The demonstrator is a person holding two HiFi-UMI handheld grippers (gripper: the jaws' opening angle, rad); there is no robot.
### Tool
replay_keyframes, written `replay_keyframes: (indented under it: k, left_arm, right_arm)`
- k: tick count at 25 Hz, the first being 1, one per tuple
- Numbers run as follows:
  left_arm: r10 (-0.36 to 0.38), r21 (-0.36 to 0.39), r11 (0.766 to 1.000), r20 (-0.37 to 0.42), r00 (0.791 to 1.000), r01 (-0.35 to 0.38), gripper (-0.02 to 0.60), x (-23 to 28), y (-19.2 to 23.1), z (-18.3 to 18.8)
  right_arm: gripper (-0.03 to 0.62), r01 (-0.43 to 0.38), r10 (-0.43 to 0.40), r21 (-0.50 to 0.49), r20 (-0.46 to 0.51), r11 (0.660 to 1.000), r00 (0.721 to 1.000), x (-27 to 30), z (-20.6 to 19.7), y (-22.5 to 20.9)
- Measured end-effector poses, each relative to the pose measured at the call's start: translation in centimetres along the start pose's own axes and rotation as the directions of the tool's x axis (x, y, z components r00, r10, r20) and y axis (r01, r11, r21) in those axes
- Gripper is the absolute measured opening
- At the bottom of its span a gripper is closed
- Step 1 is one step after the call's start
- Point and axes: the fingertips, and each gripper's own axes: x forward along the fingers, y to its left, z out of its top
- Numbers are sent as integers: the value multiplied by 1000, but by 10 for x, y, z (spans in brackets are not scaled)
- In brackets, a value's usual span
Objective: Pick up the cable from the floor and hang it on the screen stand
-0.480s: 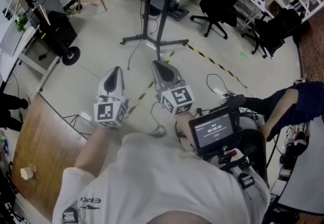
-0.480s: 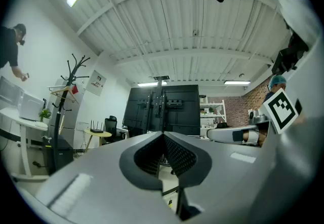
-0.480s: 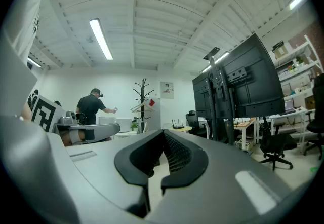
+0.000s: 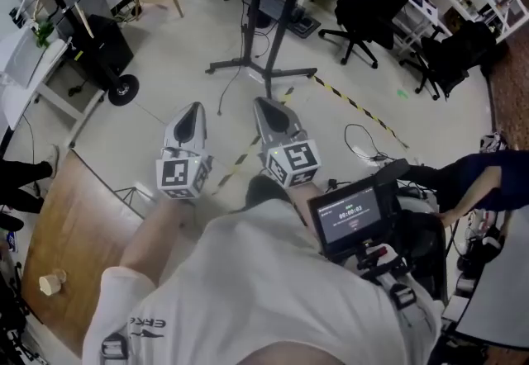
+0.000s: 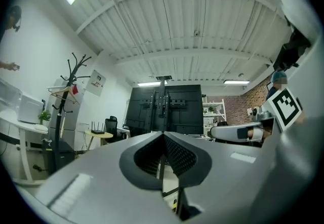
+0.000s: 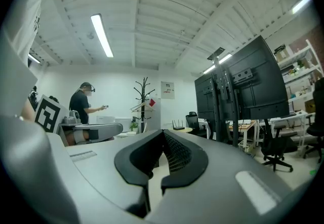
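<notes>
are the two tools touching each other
Apart. The head view shows a strip of floor between the left tool and the right tool, both shut.

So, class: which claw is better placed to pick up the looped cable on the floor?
Right, probably. The looped cable lies on the floor on the same side as the right claw; the left claw is farther from it. Both claws are shut and empty.

Yellow-and-black striped floor tape (image 4: 357, 107) on pale floor (image 4: 165, 66) (black screen stand (image 4: 266, 72))
</notes>
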Motion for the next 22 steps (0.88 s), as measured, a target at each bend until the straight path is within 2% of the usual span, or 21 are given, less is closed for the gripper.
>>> replay_keyframes:
  k: [6, 10, 17, 22]
  left_arm:
    - [17, 14, 1000, 19, 1000, -17, 2, 20, 13, -2]
    - [49, 28, 998, 8, 999, -49, 2, 46, 34, -14]
    - [118, 60, 991, 23, 993, -119, 2, 131, 71, -6]
    - [158, 71, 985, 22, 987, -159, 2, 199, 86, -10]
  right_arm:
    - [12, -28, 28, -10, -1, 1000, 1000, 27, -5, -9]
    - [12, -70, 70, -1, 11, 998, 998, 64, -11, -19]
    - [12, -136, 135, 4, 34, 991, 990, 145, 6, -69]
    - [12, -160, 160, 7, 33, 987, 987, 198, 10, -121]
